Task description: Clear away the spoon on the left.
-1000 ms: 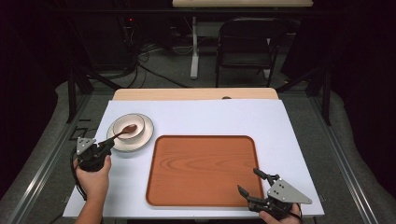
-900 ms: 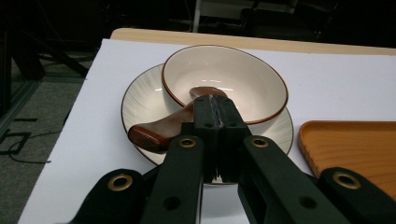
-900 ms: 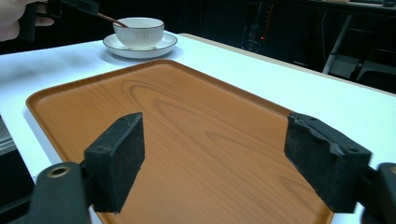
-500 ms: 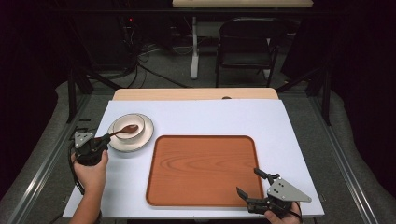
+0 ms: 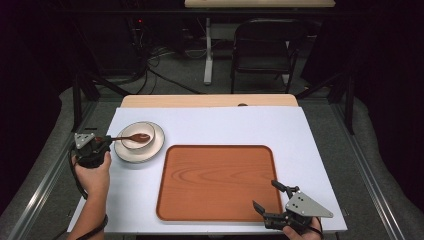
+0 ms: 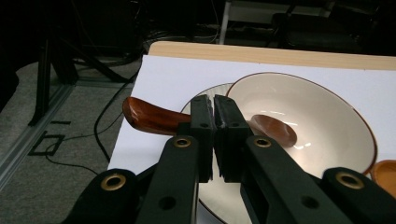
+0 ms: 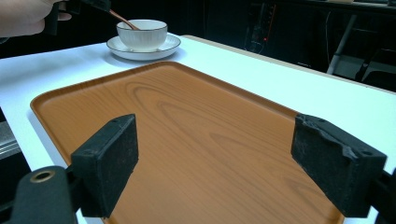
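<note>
Left of the frame in the high view: left gripper (image 5: 102,142), clenched tight on the handle of a brown wooden spoon (image 5: 131,137) — the spoon's round end down inside a small white bowl (image 5: 138,136). Under the bowl, a white saucer (image 5: 142,152) on the white table (image 5: 215,125). In the middle, a big orange-brown wooden tray (image 5: 215,182) with raised edges, bare. Lower right, right gripper (image 5: 266,196) — released, black jaws spread wide, just above the tray's near right corner, grasping nothing. Top of the frame, a dark folding chair (image 5: 262,47) behind the table.
</note>
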Demonstrator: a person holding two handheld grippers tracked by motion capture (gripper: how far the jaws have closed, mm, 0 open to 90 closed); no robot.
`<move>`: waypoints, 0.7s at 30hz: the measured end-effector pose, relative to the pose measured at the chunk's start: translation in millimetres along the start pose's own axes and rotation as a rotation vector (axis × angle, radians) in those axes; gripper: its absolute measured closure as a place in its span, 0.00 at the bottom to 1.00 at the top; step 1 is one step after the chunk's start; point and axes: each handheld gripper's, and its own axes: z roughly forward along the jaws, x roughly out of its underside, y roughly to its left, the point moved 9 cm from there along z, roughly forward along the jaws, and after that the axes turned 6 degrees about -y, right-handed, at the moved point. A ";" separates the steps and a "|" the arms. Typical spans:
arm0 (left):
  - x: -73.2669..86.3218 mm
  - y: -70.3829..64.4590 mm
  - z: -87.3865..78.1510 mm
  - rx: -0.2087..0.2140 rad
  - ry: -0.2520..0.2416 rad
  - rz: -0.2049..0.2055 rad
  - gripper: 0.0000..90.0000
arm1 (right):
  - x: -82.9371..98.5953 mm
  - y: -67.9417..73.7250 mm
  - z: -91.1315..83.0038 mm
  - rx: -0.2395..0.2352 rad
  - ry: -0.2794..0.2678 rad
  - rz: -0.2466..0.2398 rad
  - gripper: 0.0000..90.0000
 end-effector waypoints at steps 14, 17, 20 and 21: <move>-1.4 7.8 12.3 -0.029 -0.009 -0.028 0.90 | -0.9 -1.9 -2.0 0.002 -0.008 0.010 0.16; -2.5 10.5 11.4 -0.039 -0.036 -0.069 0.84 | -1.0 -1.6 -2.1 0.001 -0.008 0.010 0.16; -3.3 10.5 9.3 -0.035 -0.059 -0.128 0.71 | -1.6 -0.4 -2.4 -0.003 -0.009 0.003 0.16; -3.3 10.5 8.4 -0.037 -0.062 -0.135 0.68 | -1.4 -0.4 -2.3 -0.004 -0.008 0.001 0.16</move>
